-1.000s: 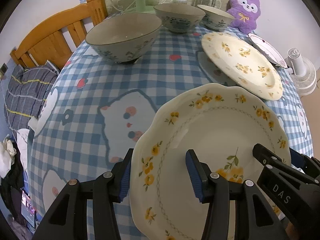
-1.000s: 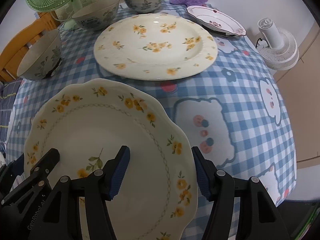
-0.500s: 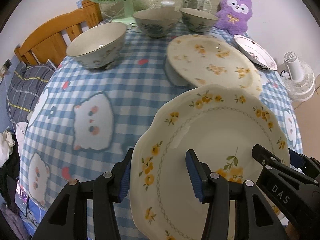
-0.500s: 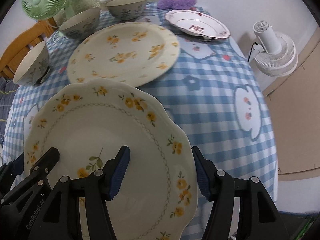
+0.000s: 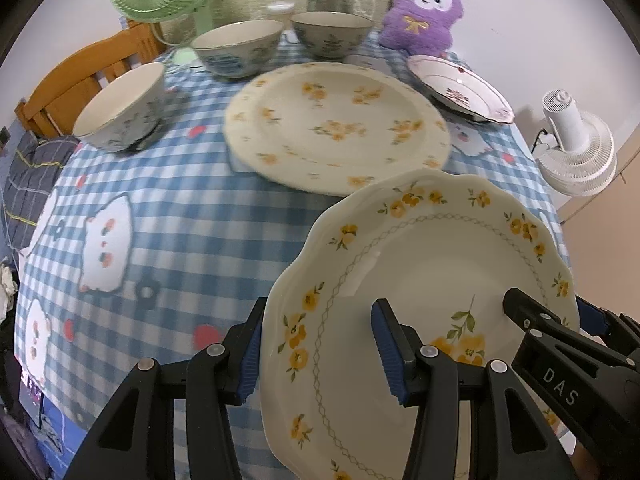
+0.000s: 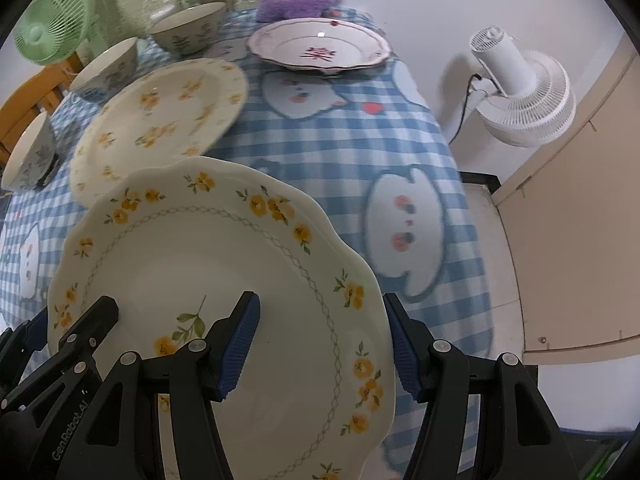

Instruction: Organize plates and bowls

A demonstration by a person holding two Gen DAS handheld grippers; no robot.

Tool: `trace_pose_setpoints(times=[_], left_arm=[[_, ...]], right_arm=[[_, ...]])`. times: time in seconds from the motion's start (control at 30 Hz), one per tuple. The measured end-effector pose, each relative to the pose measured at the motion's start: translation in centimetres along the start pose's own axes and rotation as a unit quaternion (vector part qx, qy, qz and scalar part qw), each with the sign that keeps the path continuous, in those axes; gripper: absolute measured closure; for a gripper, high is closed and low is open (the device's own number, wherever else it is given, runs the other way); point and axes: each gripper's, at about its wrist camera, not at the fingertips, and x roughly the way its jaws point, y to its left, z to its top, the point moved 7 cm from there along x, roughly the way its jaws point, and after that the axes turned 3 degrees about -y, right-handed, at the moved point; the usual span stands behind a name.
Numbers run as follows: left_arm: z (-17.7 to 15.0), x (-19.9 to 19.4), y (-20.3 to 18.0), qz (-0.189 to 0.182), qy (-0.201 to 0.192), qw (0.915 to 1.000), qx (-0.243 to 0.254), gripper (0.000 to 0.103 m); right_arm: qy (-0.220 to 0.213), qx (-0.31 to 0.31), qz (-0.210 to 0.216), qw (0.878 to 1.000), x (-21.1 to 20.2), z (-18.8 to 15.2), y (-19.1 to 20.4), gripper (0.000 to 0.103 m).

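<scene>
Its near edge cut off, the scalloped yellow-flowered plate (image 5: 424,280) sits clamped by both the left hand-held gripper (image 5: 316,354) and the right hand-held gripper (image 6: 320,350).

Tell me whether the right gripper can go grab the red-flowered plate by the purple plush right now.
Probably not yet. The right gripper is clamped on the yellow-flowered plate, shared with the left gripper. The path over the tablecloth to the red-flowered plate looks free otherwise.

Each black tool (image 5: 318,350) (image 6: 322,346) has ribbed blue pads (image 5: 386,354), silver screws, white lettering.
</scene>
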Motion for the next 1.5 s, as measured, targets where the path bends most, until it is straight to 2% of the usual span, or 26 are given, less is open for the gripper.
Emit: trace_pose_setpoints(times=[0.43, 0.93, 1.1, 1.23, 1.5], left_arm=[[-0.8, 1.7, -5.3, -0.006, 0.021, 0.9998, 0.002, 0.053], [-1.0, 2.7, -6.4, 0.004, 0.027, 0.9996, 0.0, 0.051], [-0.9, 2.8, -6.8, -0.014, 0.029, 0.9995, 0.003, 0.039], [-0.8, 2.8, -7.0, -0.027, 0.031, 0.9991, 0.005, 0.034], [0.0, 1.9, -6.8, -0.032, 0.015, 0.9992, 0.019, 0.025]], right_arm=[[0.021, 0.009, 0.001, 1.0, 1.8, -0.5, -4.9, 0.038], [0.025, 0.003, 0.009, 1.0, 2.7, -0.5, -5.5, 0.037], [0.025, 0.005, 0.019, 0.999, 2.7, -0.5, -5.3, 0.032], [0.025, 0.02, 0.03, 0.999, 2.4, -0.5, -5.4, 0.031], [0.006, 0.029, 0.019, 0.999, 0.8, 0.1, -5.5, 0.03]])
